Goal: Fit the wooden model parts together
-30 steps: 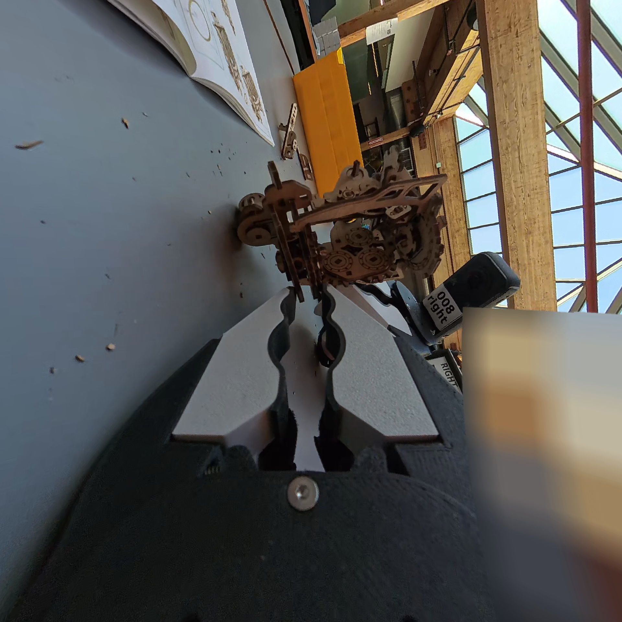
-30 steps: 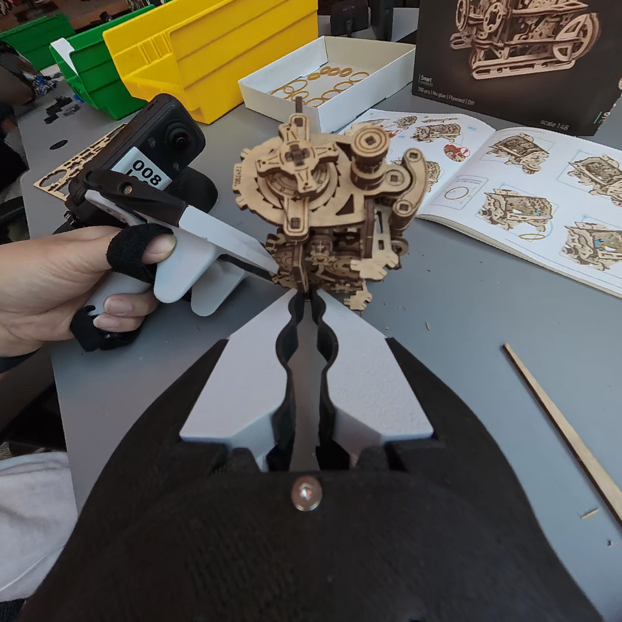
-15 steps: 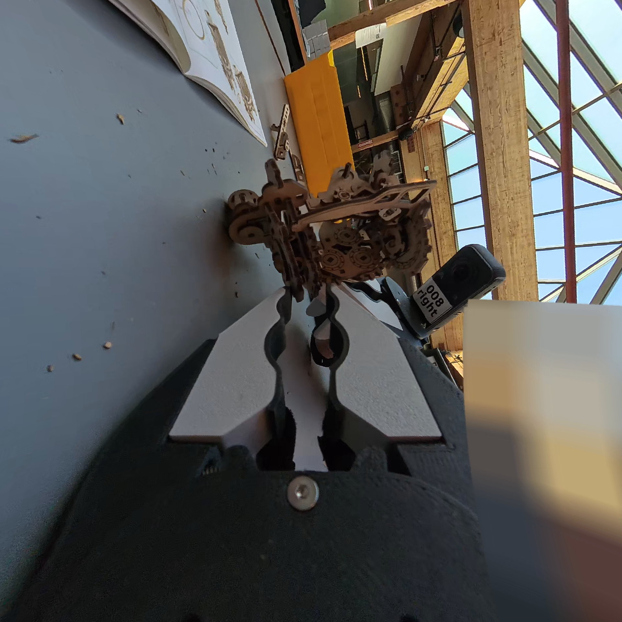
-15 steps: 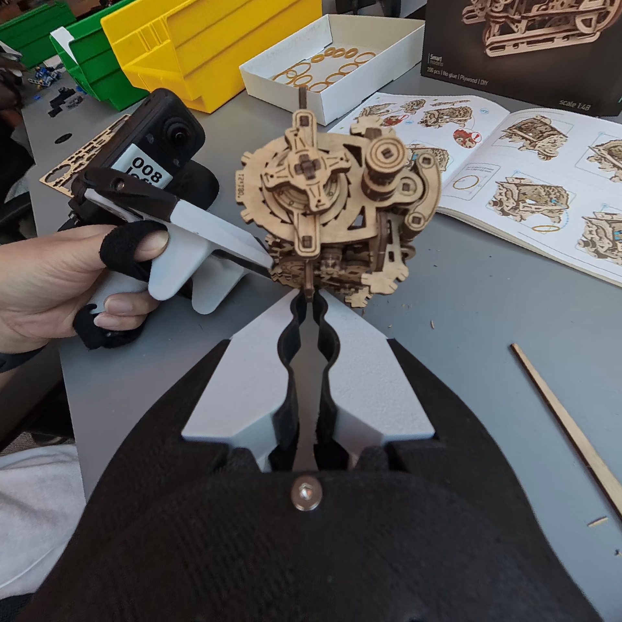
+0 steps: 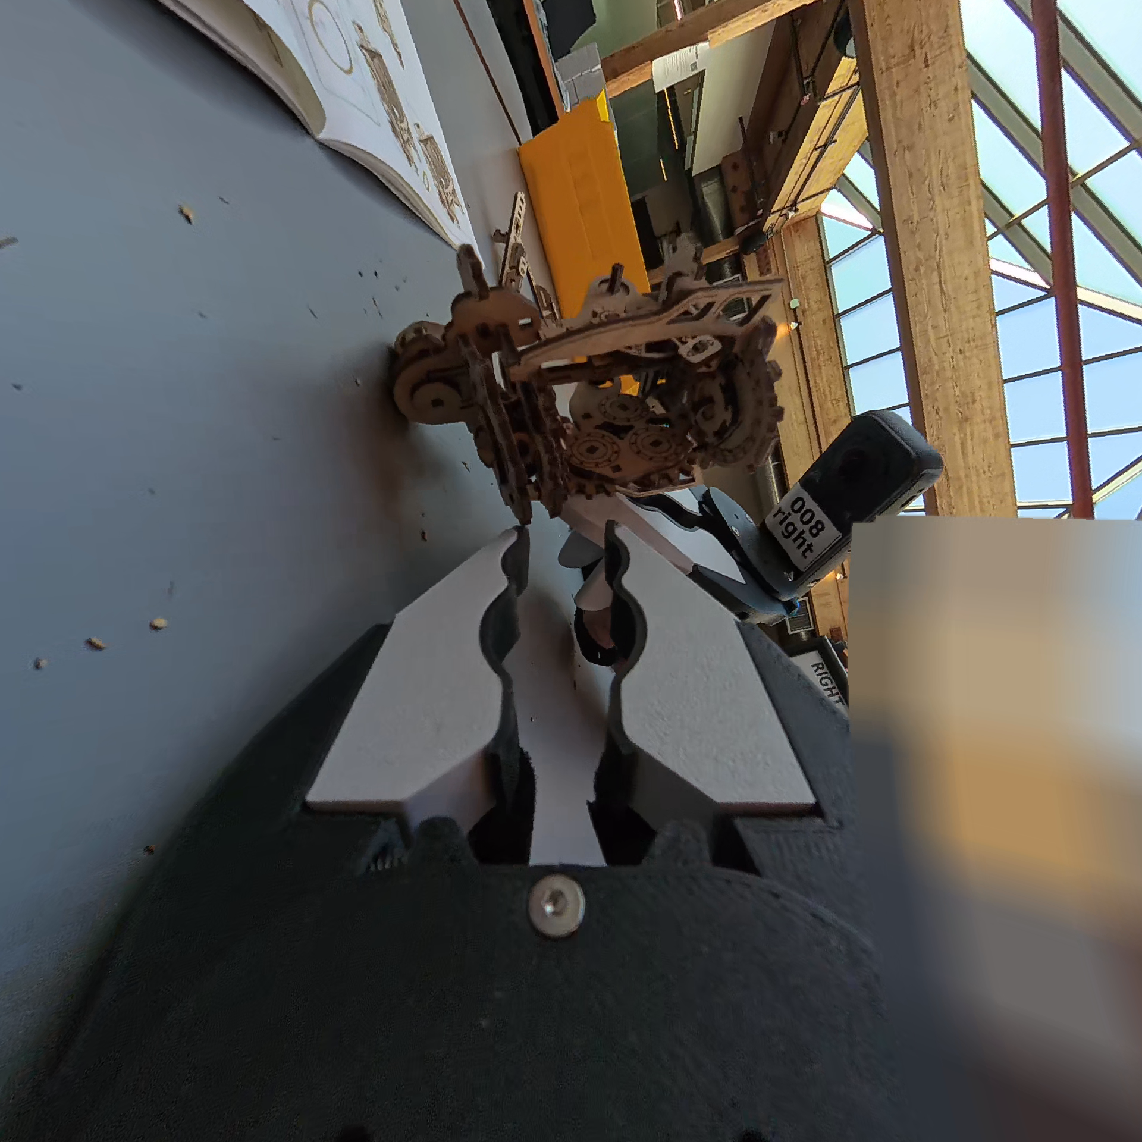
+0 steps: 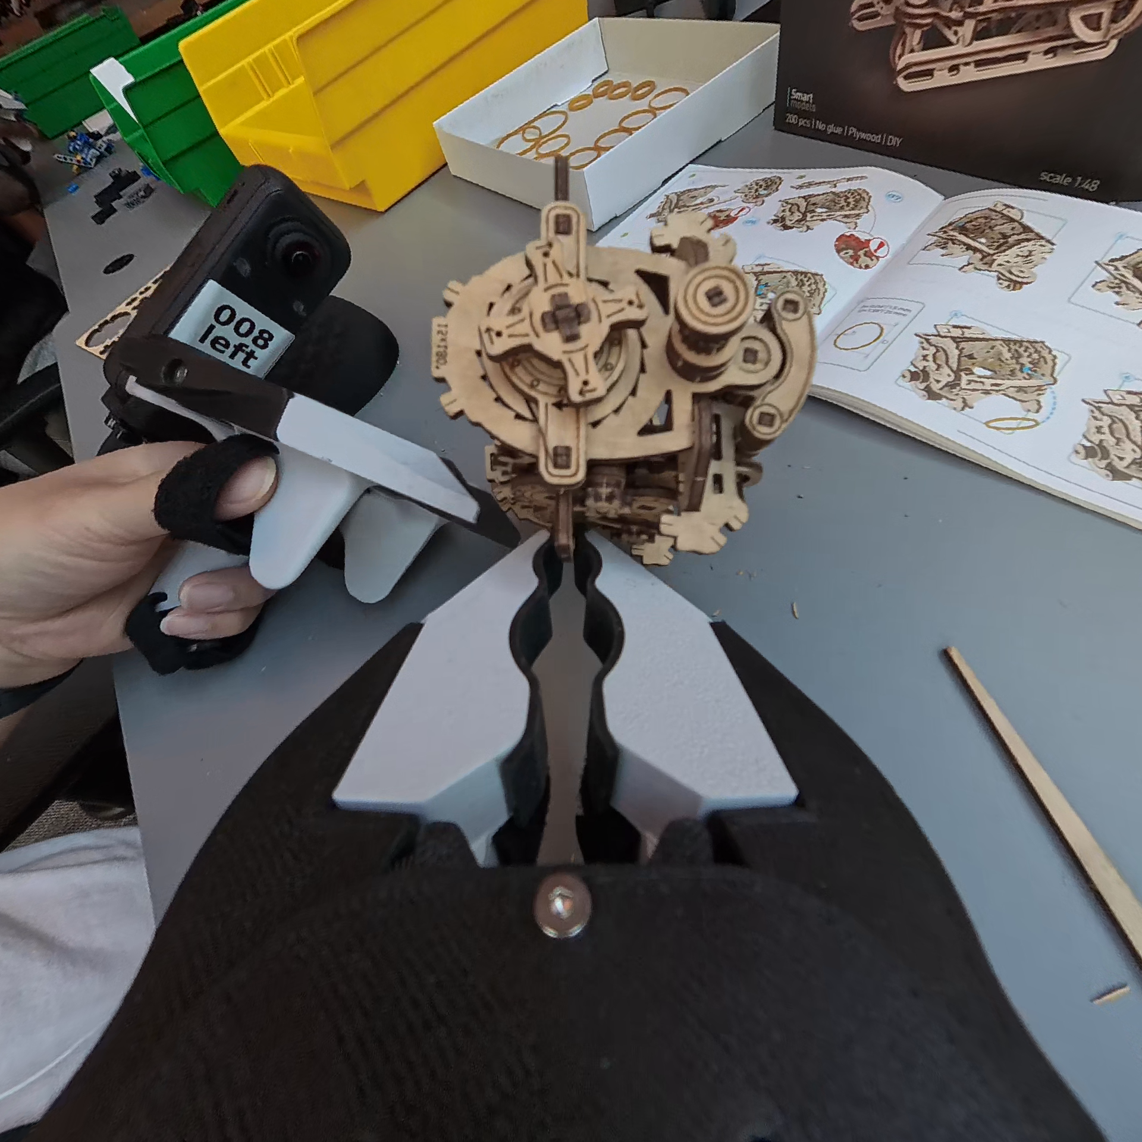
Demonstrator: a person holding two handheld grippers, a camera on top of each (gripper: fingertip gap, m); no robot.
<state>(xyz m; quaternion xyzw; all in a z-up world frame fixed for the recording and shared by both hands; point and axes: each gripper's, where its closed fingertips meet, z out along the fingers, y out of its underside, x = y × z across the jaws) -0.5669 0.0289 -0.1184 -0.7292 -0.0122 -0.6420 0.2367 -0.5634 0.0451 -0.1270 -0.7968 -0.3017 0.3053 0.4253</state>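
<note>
The wooden gear model (image 6: 618,395) looks largely assembled; my right jaws pinch its lower plate, my left jaws stand parted, empty, just beside it.

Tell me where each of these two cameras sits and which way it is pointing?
Left wrist view: on the left gripper, rolled sideways so the grey table fills the left; it faces the wooden model; its two white fingers show.
Right wrist view: on the right gripper, looking forward and down over the table at the model and open booklet; its fingers show, plus a hand holding the left gripper.
Shared: the model, booklet, yellow bin, and each other's gripper.
</note>
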